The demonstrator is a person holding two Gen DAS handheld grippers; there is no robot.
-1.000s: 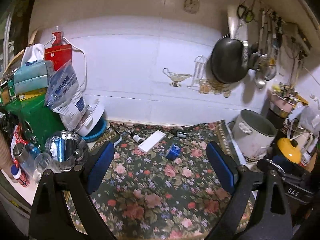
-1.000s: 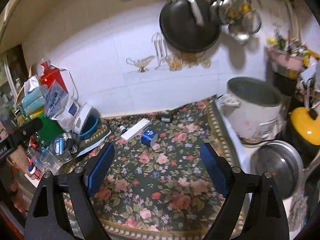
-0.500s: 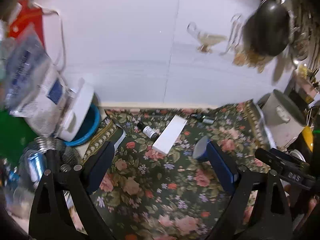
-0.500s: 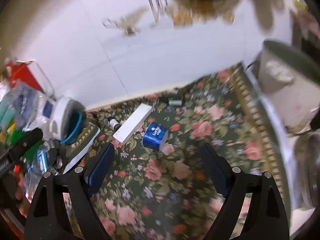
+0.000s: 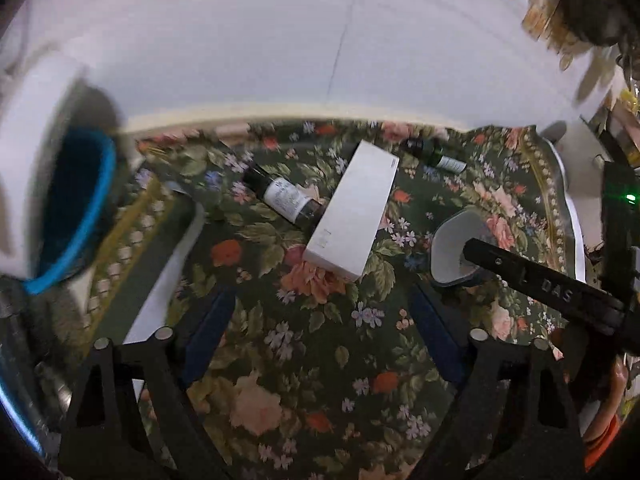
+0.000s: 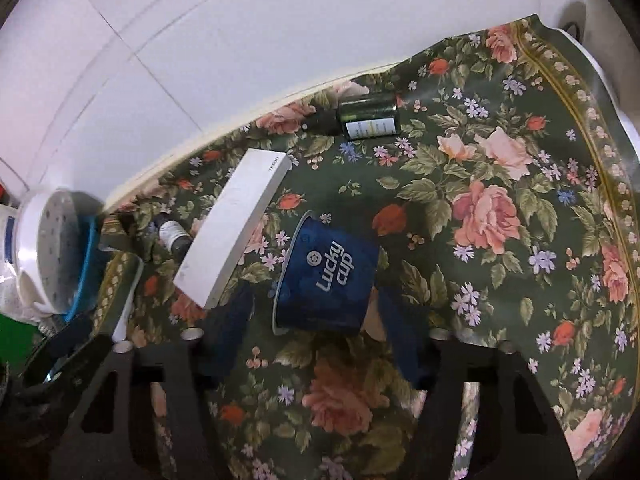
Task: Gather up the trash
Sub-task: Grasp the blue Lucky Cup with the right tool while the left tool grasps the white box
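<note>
A blue paper cup [image 6: 328, 276] marked "Lucky cup" lies on its side on the floral cloth [image 6: 500, 208]. My right gripper [image 6: 316, 316] has lowered over it and its jaws are closing, with the cup between the blue pads and a gap still showing on the left. A long white box [image 5: 352, 208] lies just ahead of my left gripper [image 5: 320, 312], whose jaws are closing slightly with nothing between them. A small white-labelled bottle [image 5: 286, 198] rests against the box. A green bottle [image 6: 368, 116] lies by the wall. The left wrist view shows the cup's open mouth [image 5: 448, 244].
A white lidded tub and a blue bowl [image 5: 76, 216] stand at the left edge of the cloth. The white tiled wall [image 5: 320, 40] closes the back. A white pot [image 5: 576, 172] sits at the right. The right gripper's black frame [image 5: 552, 292] crosses the left view.
Both grippers have dropped and tilted down toward the cloth, so the trash looks much larger. The right jaws have narrowed around the blue cup.
</note>
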